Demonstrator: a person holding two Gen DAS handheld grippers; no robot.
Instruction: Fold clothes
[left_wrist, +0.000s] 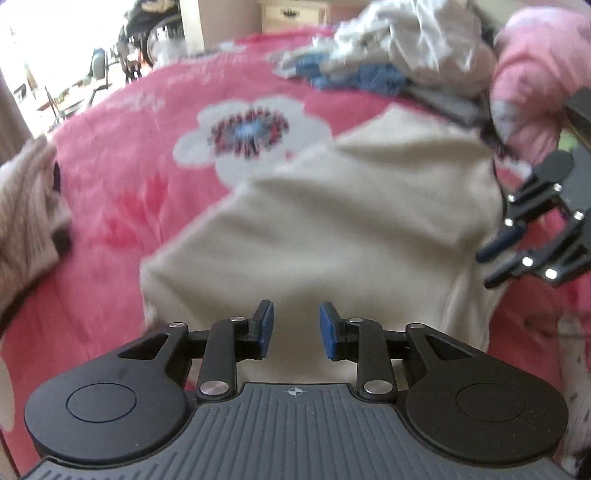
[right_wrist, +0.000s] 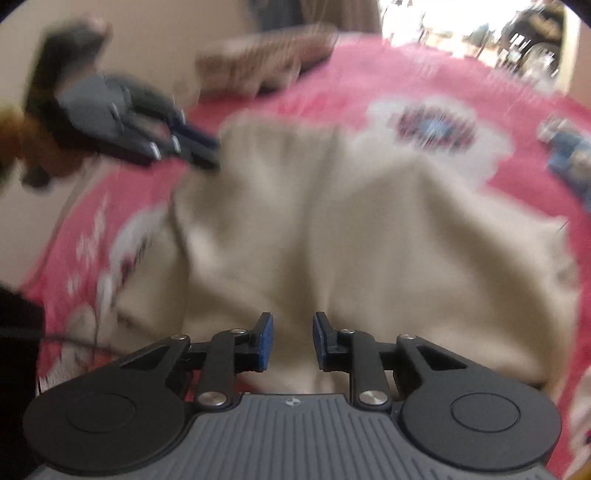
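Your left gripper (left_wrist: 296, 329) has its jaws parted, nothing between the blue pads (left_wrist: 266, 328), only the cream garment (left_wrist: 332, 229) showing through the gap. Your right gripper (right_wrist: 292, 341) reads the same: jaws apart by a narrow gap, pads (right_wrist: 265, 343) clear, cloth below them and not pinched. Both tools point steeply down at the bed.

The garment lies just ahead of both grippers, spread on the pink blanket (left_wrist: 110, 206), folded into a rough slab with a soft ridge running up its middle in the right wrist view. Its near edge runs under each gripper's nose. In the left wrist view your right gripper sits off at the garment's right edge, fingers aimed inward over the cloth. In the right wrist view your left gripper hangs at the garment's far left corner, your hand (right_wrist: 40, 147) wrapped round its handle; motion blur hides whether it touches the cloth.

Past the garment, a big white flower print (left_wrist: 251, 129) with a red and blue centre sits on the blanket. To the left there, a striped beige item (left_wrist: 29, 218) lies folded near the bed's edge. Further back, a heap of grey and blue clothes (left_wrist: 388, 55) is piled up, with a pink pillow (left_wrist: 543, 74) beside it on the right. Beyond the bed stands a wooden drawer unit (left_wrist: 291, 14), and bright window light washes out the far left.
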